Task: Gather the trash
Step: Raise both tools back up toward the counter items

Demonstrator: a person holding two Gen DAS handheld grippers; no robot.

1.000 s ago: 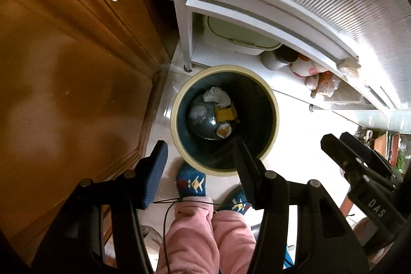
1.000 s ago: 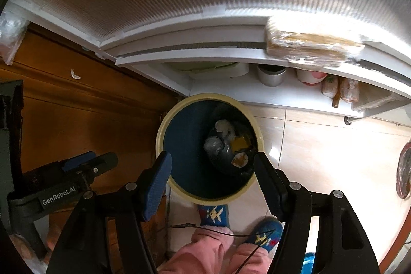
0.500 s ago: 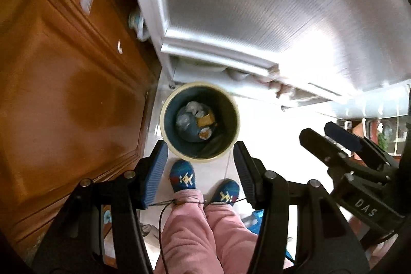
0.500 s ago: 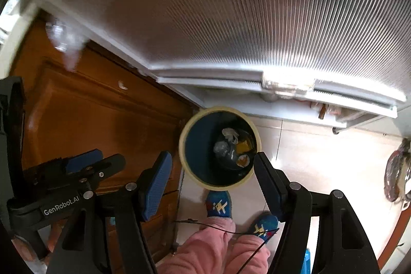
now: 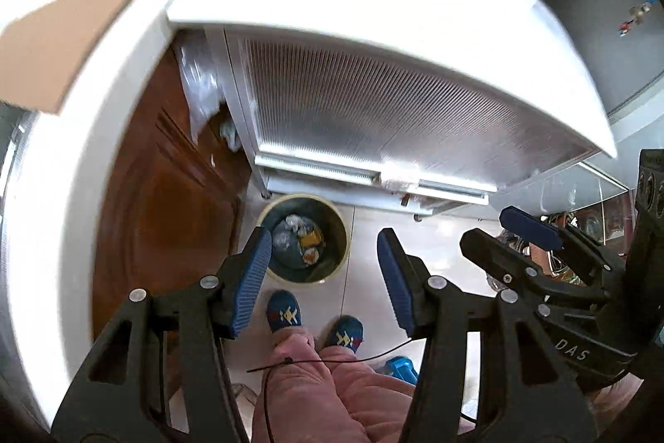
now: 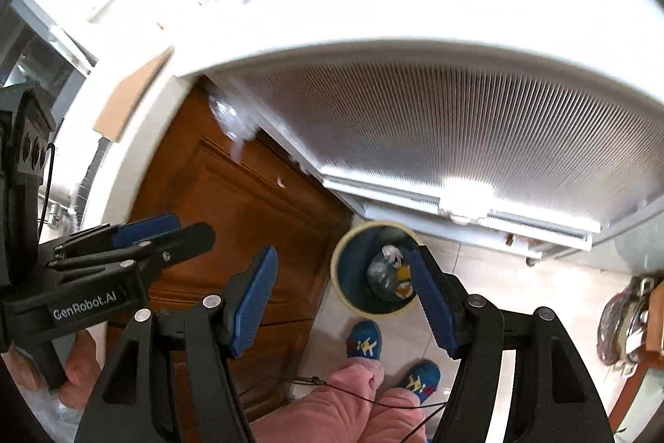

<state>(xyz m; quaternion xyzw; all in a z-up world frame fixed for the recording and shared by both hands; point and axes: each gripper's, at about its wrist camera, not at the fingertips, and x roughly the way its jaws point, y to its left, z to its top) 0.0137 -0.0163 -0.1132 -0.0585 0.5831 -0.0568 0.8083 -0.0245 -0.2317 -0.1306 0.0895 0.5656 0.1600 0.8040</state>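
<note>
A round trash bin point(image 5: 308, 279) with a cream rim stands on the tiled floor far below, and crumpled wrappers point(image 5: 297, 231) lie inside it. My left gripper point(image 5: 323, 234) hangs high above the bin, open, with nothing between its blue pads. In the right wrist view the same bin point(image 6: 339, 272) sits under my right gripper point(image 6: 343, 254), which is also open and empty. The wrappers point(image 6: 388, 270) show beside its right finger. Each gripper appears in the other's view: the right gripper point(image 5: 494, 231) at the right edge, the left gripper point(image 6: 193, 227) at the left.
A white countertop point(image 5: 373, 7) with blurred clutter at its far edge juts out over a ribbed cabinet door point(image 5: 373, 119). A brown wooden door point(image 6: 232, 219) stands left of the bin. The person's blue slippers point(image 5: 283, 312) and pink trousers point(image 5: 315, 380) are just in front of it.
Both grippers have risen a long way above the bin, which now looks much smaller. The countertop and its clutter have come into view. Neither gripper's opening has changed.
</note>
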